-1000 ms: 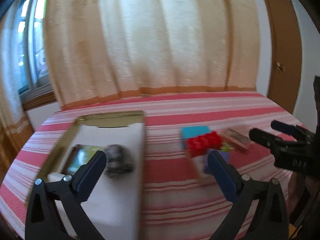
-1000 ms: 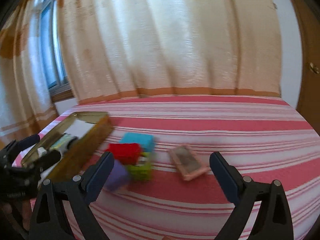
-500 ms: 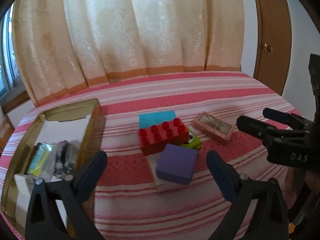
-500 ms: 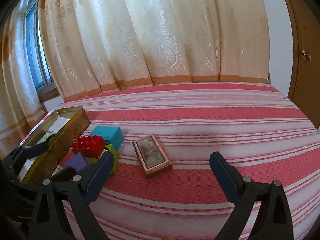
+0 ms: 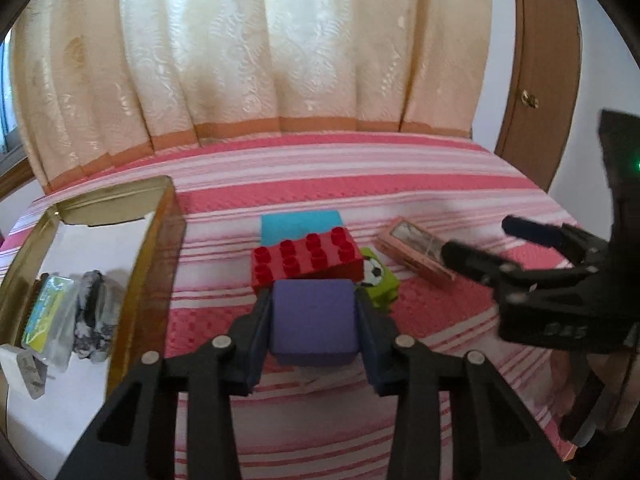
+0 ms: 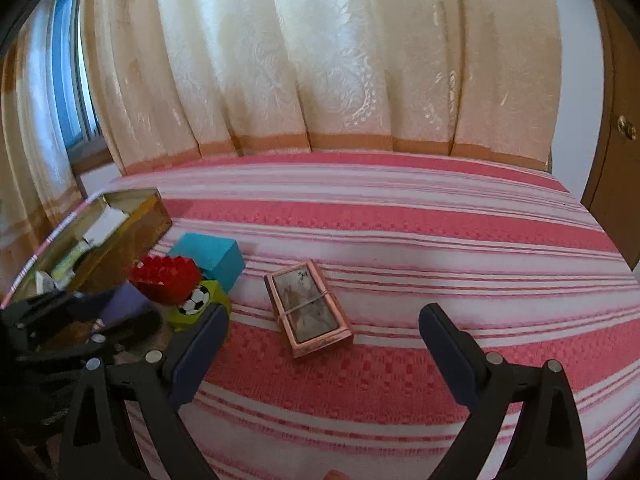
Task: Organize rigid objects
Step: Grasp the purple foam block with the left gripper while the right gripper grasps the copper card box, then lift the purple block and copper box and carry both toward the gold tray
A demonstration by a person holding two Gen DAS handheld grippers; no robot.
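You're at the pick-up step: your left gripper (image 5: 314, 322) has just been closing, w/ the purple block (image 5: 314, 326) between its pads; both pads now sit flush on the block's sides, so it looks gripped. The block still sits low on the striped cloth (image 5: 400, 168), just in front of the red brick (image 5: 306, 258) & touching or nearly touching it; green soccer block (image 5: 380, 280) just to its right, blue block (image 5: 300, 222) behind the brick.

Next move, as I judge it: lift straight up first so you don't drag the red brick, then carry the block left over the wall of the gold tin (image 5: 160, 240); tin already holds a few small packets, so aim for the bare white floor at its far end.

Pose: left gripper points forward & down at the pile, level in roll, fingers either side of the block. Your right gripper (image 6: 320, 340) is spread wide, holding nothing, pointing down at the cloth w/ the pink framed case (image 6: 310, 312) lying ahead between its fingers but apart from both; it's near the left gripper, so watch the two don't bump when you swing left.
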